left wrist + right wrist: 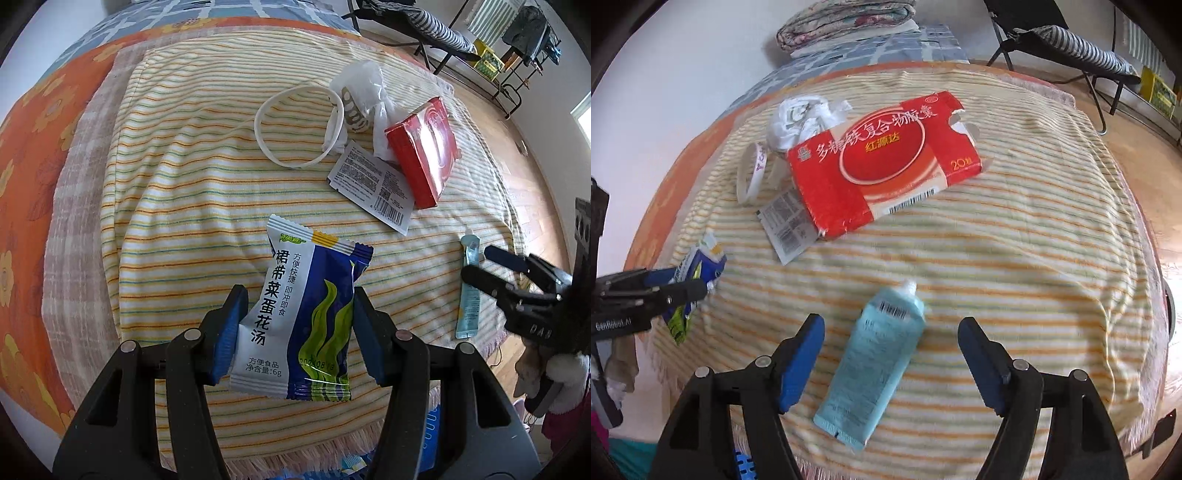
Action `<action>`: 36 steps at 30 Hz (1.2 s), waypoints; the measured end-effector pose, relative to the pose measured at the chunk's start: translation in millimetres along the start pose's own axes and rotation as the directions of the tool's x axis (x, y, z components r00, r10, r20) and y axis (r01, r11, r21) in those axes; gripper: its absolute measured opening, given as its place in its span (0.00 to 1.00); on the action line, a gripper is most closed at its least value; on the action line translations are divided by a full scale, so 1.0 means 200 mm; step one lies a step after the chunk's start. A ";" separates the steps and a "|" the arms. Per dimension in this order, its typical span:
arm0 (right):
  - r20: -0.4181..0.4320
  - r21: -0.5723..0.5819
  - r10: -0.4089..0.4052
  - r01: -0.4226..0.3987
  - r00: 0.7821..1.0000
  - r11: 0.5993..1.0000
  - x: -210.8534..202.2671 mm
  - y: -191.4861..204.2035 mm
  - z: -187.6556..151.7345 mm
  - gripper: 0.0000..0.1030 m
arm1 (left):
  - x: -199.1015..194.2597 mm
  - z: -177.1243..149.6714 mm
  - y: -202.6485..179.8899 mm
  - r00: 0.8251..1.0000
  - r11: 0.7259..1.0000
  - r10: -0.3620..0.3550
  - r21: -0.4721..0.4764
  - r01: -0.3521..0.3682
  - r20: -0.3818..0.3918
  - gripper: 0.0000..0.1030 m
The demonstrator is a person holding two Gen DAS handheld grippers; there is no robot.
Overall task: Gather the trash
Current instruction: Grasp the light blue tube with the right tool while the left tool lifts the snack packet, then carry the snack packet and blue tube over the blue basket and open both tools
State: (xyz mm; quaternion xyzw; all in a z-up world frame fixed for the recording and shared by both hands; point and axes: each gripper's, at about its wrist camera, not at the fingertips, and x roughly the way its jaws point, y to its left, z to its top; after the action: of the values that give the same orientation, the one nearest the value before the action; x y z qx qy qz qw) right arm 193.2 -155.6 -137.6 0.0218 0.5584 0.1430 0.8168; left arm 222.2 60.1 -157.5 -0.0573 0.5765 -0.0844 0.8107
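Left gripper [295,332]: fingers [227,332] closed against both edges of soup sachet [303,314], blue and white with green seaweed print, held upright and slightly tilted above striped towel [184,229]. Same sachet seen from right wrist view at far left, pinched in left gripper, lifted off the towel.

Right gripper [890,365]: fingers [801,362] wide apart, not touching anything. Light blue tube [875,358] lying flat on towel between them, nozzle end pointing away, crimped end toward camera. Clear gap to each finger on both sides. In left wrist view, same tube [469,291] near right edge of towel with right gripper [491,269] over it.

Beyond the tube, mid-towel: red medicine box [882,166], flat, one end flap torn open. White barcode leaflet [786,229] partly tucked under the box's near-left corner, touching it.

Further back, left of box: white band loop [299,125], lying on towel, its right side touching crumpled white plastic bag [364,88]. Bag just behind the box, in contact with it.

Towel spread over orange floral blanket [22,155] on bed. Folded quilt [846,22] at far end of bed. Folding chair [1071,44] with striped cloth on wooden floor [517,155], far right.
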 end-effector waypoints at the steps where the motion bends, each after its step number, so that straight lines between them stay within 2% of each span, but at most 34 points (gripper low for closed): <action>1: -0.009 -0.005 0.006 -0.006 1.000 1.000 0.01 0.01 -0.01 0.59 | 0.00 0.00 0.00 1.000 1.000 0.000 0.000 0.000 0.000 0.56; 2: -0.018 -0.016 0.001 -0.001 1.000 1.000 0.02 0.02 -0.03 0.50 | 0.00 0.00 0.00 1.000 1.000 0.002 0.001 -0.002 0.000 0.56; 4: 0.006 -0.054 -0.037 0.038 0.999 0.998 0.02 0.04 -0.05 0.43 | -0.01 -0.01 0.00 1.000 1.000 0.004 0.001 -0.004 -0.001 0.56; 6: 0.015 -0.060 -0.041 0.042 0.999 0.997 0.01 0.05 -0.06 0.26 | -0.02 -0.02 -0.01 1.000 1.000 0.005 0.002 -0.005 -0.001 0.56; 7: 0.018 -0.056 -0.042 0.043 0.999 0.997 0.01 0.04 -0.06 0.11 | -0.02 -0.03 -0.02 1.000 1.000 0.006 0.002 -0.006 0.000 0.56; 8: 0.017 -0.045 -0.030 0.030 0.999 0.999 0.00 0.02 -0.06 0.05 | -0.03 -0.03 -0.03 1.000 1.000 0.004 0.003 -0.004 0.002 0.56; 22: 0.084 0.007 0.078 -0.078 0.993 0.997 -0.17 -0.04 -0.12 0.05 | -0.20 -0.16 -0.15 0.999 1.000 -0.004 0.010 0.004 0.044 0.56; 36: 0.117 -0.067 0.189 -0.182 0.975 0.981 -0.42 0.08 -0.33 0.05 | -0.36 -0.44 -0.25 0.997 1.000 -0.023 -0.017 0.024 0.075 0.56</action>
State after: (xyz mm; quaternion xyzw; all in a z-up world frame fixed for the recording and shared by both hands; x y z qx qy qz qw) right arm 101.3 -170.7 -82.6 0.0597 0.4983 0.2326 0.8331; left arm 112.1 25.9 -109.4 -0.0743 0.5457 -0.0867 0.8301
